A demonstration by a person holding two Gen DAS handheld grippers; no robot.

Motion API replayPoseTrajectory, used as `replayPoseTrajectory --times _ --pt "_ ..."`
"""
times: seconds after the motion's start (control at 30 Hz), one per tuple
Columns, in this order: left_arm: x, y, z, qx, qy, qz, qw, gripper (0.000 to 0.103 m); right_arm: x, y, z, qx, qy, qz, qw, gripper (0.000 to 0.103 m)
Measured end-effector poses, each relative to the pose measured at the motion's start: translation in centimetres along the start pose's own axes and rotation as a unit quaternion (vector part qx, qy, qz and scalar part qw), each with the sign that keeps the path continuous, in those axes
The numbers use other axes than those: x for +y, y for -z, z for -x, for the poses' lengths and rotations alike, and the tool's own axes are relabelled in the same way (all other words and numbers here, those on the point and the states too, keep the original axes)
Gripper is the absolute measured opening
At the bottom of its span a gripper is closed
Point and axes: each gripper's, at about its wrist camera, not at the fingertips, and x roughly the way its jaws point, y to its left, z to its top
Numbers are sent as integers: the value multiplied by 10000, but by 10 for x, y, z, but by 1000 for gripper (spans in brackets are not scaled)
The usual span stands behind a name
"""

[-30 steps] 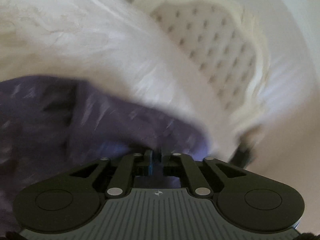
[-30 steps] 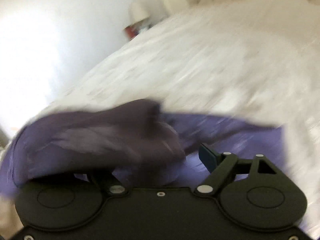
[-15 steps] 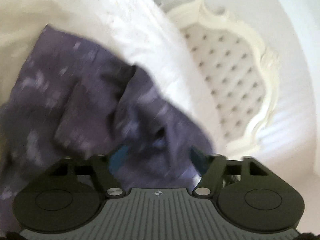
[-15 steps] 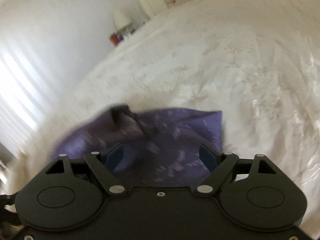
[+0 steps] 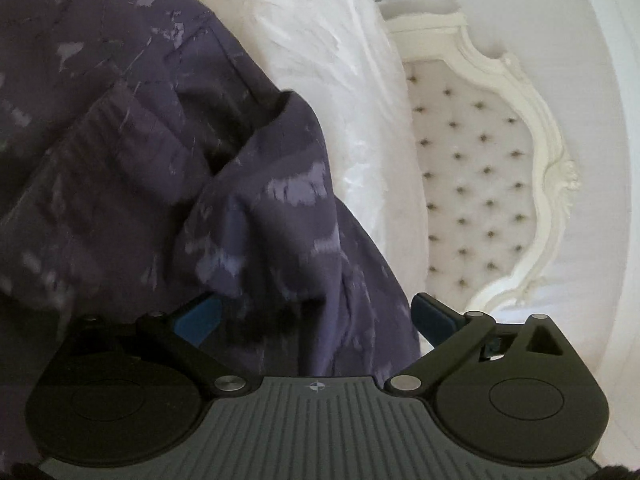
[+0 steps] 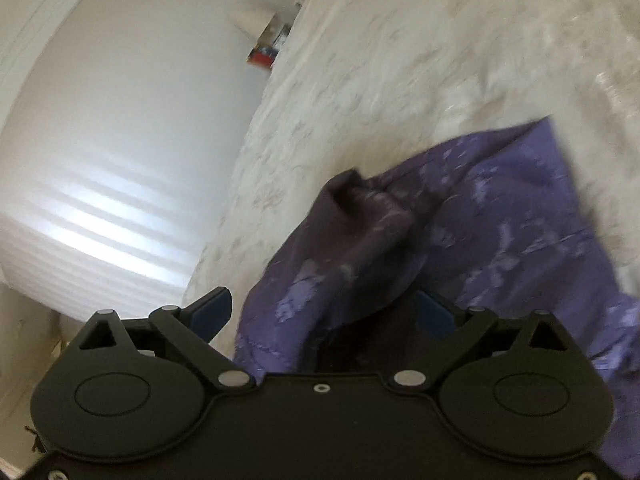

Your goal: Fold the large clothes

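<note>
Purple patterned cloth garment (image 5: 132, 152) lay rumpled on the white textured bedspread (image 6: 400, 68), bunched between both grippers' spread jaws; left gripper (image 5: 316, 314) and right gripper (image 6: 324, 312) gaped, neither clamping it, beside a tufted cream headboard (image 5: 476, 184)

Purple lilac-flecked garment (image 5: 140, 128), white bedspread (image 6: 400, 60)

A white bedspread (image 6: 400, 80), a cream tufted headboard (image 5: 480, 184), sunlight stripes on the white wall (image 6: 120, 208).
</note>
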Motion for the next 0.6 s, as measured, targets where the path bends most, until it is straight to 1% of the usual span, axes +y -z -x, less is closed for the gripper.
replayPoseTrajectory --times 0.07,0.1,0.13,0.17,0.2,0.23,0.3,0.37,0.4,0.47,0.5,0.53,0.6 --pt "-6 -9 -2 -115 -118 -101 9998 103 4 -2 -9 80 -50 -25 10000 98" --pt "-10 -12 -2 -196 -184 -197 9994 103 6 -3 -13 79 -22 -22 10000 96" --pt "-16 -17 -1 -306 -253 -349 9986 102 9 -5 -17 58 -6 14 10000 90" --pt "-23 -21 -1 -409 -317 -508 9974 102 12 -7 -21 5 -11 112 9999 62" --pt "-31 -25 -1 -533 -381 -696 9954 102 16 -8 -24 -43 27 238 9997 30" --pt "-40 -29 2 -679 -423 -934 9924 102 22 -10 -26 -89 85 387 9992 20" --pt "-58 -32 10 -884 -367 -1500 9840 102 34 -8 -24 -268 85 800 9964 20" --pt "-73 -27 17 -882 -386 -2013 9748 102 48 1 -19 -434 108 1380 9894 20" --pt "-77 -23 22 -829 -421 -2279 9692 102 51 7 -16 -449 127 1626 9856 20" --pt "-76 -13 30 -741 -626 -2742 9568 102 49 20 -16 -285 225 1950 9801 20" --pt "-70 -8 33 -700 -783 -2860 9525 102 43 27 -18 -154 343 2013 9788 20" --pt "-61 -4 34 -610 -934 -2885 9510 102 36 34 -22 -44 505 2063 9772 20" --pt "-43 1 30 -393 -1164 -2770 9530 102 15 48 -32 258 931 2115 9726 20"
